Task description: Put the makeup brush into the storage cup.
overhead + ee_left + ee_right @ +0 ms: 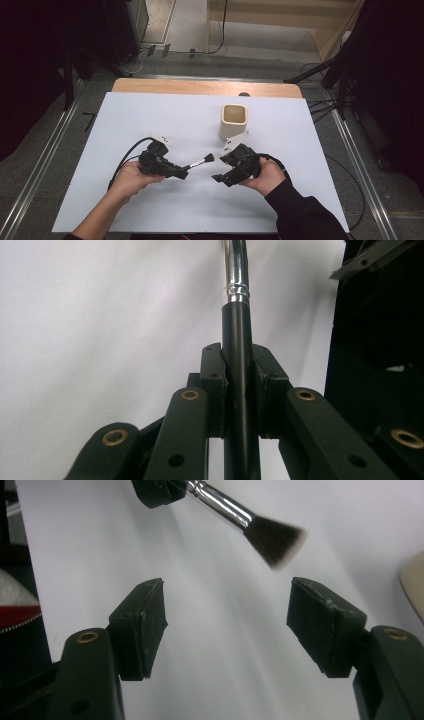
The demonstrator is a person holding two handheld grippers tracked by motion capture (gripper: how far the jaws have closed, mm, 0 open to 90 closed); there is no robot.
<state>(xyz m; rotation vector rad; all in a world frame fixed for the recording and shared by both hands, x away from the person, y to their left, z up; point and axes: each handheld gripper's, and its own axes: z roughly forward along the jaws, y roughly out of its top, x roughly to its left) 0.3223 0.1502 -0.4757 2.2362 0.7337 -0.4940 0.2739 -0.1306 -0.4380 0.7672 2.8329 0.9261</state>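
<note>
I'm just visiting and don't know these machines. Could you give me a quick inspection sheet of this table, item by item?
Surface: white sheet over a wooden table, flat and clean.
Job's things: brush with black handle, silver collar and dark bristles, lifted off the sheet; cream cup upright behind it, open top, apparently empty.
Clutter: nothing seen.
Grippers: left gripper shut on the brush handle; right gripper open, nothing between its jaws, facing the bristles.
Cables: one black cable loops from the left gripper, another from the right; more lie on the floor.
Surroundings: metal rails beside the table, dark stands, a wooden unit at the back.
</note>
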